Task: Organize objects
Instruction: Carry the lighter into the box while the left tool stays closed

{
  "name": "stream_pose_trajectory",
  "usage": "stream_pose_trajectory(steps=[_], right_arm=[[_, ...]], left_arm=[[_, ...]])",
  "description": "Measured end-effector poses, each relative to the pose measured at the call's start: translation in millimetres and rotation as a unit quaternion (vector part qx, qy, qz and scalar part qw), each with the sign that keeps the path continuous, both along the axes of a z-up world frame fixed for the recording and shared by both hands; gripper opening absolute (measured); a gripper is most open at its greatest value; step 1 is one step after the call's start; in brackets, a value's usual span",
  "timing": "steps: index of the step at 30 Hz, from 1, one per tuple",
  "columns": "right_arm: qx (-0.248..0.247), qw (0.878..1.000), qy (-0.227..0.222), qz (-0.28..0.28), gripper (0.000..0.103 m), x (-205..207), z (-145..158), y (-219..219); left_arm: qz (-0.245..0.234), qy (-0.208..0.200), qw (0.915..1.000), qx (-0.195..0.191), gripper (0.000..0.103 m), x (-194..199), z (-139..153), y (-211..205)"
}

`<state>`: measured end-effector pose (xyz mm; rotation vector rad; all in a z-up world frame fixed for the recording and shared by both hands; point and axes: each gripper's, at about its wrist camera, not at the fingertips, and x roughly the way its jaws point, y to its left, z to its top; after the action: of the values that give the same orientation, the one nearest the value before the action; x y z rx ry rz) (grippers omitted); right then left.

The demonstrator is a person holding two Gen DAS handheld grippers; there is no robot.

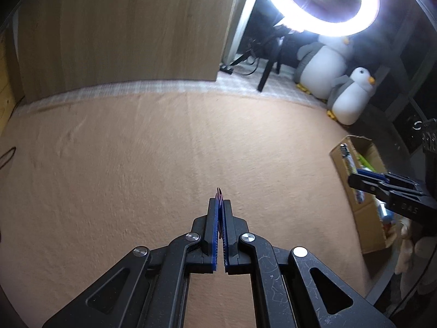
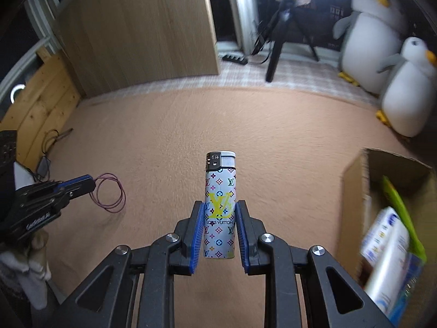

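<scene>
Nearest, between the blue pads of the right gripper [image 2: 220,205]: a white cylindrical plastic lighter [image 2: 220,183] with a multicoloured monogram print and a silver metal cap. Clenched around its lower half, cap end pointing away, apparently clear of the peach-coloured carpet [image 2: 191,125] beneath.

Off to the left, the left gripper [image 1: 220,201]: pinched fully shut on a thin purple cord loop [image 2: 109,191], hanging free from the fingertips above the carpet.

To the right, an open brown cardboard box [image 2: 355,191], already holding a white-and-blue packet [image 2: 387,246] and something green. Probably the place for both held things.

For the carry:
- Hold the squeeze even, since a smooth round body can probably twist or slide out between flat pads.
- Swing right and cross the box's near wall with room to spare.
- Aim for bare space beside the packet, not on top of it.
- Lower well inside before letting go, so nothing bounces out.
- Bring the loop over afterwards rather than crowding both grippers above one opening.
- Mind the limp cord, likely to catch on the cardboard edge.

Farther back, a pale wooden panel [image 2: 142,27], a black tripod [image 2: 275,54], two grey-and-white plush penguins [image 2: 374,35], and a glowing ring light [image 1: 327,24]. None in the way.
</scene>
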<state>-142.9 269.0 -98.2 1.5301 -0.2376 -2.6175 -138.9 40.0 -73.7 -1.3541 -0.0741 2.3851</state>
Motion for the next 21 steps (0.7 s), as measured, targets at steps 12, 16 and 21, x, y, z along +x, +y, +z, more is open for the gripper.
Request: stream_pose_trajectory(steps=[12, 16, 21], right_arm=[[0.008, 0.997, 0.041, -0.068, 0.021, 93.4, 41.9, 74.4], [0.018, 0.994, 0.041, -0.099, 0.021, 124.2, 46.1, 104.3], [0.023, 0.990, 0.039, -0.135, 0.021, 153.5, 48.0, 142.3]], left_arm=[[-0.075, 0.038, 0.9959, 0.032, 0.002, 19.3, 54.7, 91.9], [-0.110, 0.046, 0.9918, 0.045, 0.002, 21.4, 68.4, 143.4], [-0.147, 0.051, 0.9863, 0.055, 0.002, 22.2, 76.0, 210.0]])
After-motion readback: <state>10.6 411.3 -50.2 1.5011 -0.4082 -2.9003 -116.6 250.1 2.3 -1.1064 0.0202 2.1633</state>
